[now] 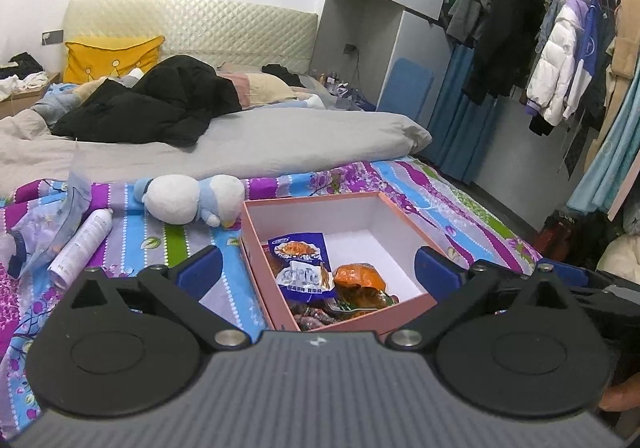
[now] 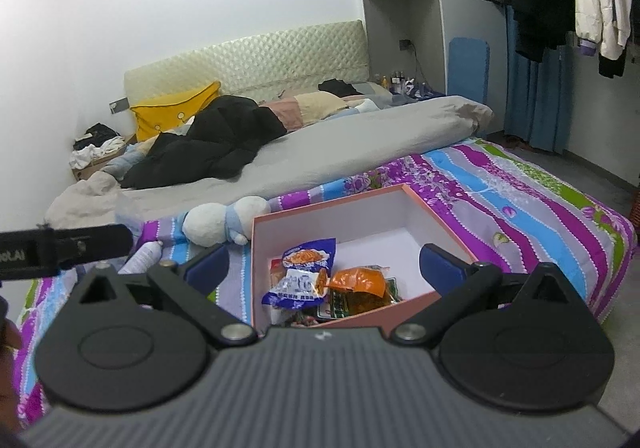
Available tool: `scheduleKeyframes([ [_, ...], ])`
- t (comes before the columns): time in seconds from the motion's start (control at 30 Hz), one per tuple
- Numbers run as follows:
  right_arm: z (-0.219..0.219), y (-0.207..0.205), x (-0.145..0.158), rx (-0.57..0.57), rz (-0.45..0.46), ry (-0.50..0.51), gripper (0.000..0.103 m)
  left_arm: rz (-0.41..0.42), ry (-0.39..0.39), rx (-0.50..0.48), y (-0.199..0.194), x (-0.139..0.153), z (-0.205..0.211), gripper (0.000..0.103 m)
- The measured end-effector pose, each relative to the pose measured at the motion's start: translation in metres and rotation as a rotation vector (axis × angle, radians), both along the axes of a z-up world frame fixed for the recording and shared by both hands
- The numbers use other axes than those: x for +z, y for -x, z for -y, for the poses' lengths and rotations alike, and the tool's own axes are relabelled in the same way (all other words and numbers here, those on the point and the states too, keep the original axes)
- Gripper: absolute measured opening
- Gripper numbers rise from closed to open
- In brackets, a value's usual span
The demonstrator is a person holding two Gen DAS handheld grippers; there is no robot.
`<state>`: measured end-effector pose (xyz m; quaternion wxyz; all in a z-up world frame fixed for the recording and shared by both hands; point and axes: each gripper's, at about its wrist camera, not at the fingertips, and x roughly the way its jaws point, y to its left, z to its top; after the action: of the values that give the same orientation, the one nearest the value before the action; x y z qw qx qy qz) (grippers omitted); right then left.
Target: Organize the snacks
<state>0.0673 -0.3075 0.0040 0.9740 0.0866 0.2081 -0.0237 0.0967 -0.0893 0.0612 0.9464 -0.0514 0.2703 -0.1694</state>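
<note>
Landmark: a pink box (image 1: 404, 306) with white inner walls sat open on the striped bedsheet (image 1: 440, 192).
Snacks: a blue-and-white packet (image 1: 306, 266) lay against the box's near-left wall, with an orange packet (image 1: 358, 282) touching it on the right and darker packets heaped at the box's near wall; the far half of the box was bare.
Left gripper (image 1: 318, 268): fingers spread wide and holding nothing, poised over the box's near edge.
Right gripper (image 2: 324, 268): fingers likewise spread and empty, above the same near edge.
Outside the box: a plush toy (image 1: 192, 200) just beyond its far-left corner and a white spray can (image 1: 82, 244) well to its left; no loose snack was clearly visible there.
Doing it well: judging by the heap, packets probably needed spreading toward the box's bare far half; pinching each by a sealed edge would avoid crushing contents.
</note>
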Motion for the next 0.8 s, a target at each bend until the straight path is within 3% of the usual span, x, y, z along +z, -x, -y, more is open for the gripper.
scheduleKeyframes([
  [0.57,-0.009,0.019,-0.017,0.026,-0.026,0.002,0.103,-0.039,-0.060,0.024,0.013,-0.009,-0.005,0.103],
  [0.8,-0.010,0.020,-0.017,0.027,-0.019,-0.009,0.103,-0.037,-0.036,0.036,0.010,-0.011,-0.008,0.103],
])
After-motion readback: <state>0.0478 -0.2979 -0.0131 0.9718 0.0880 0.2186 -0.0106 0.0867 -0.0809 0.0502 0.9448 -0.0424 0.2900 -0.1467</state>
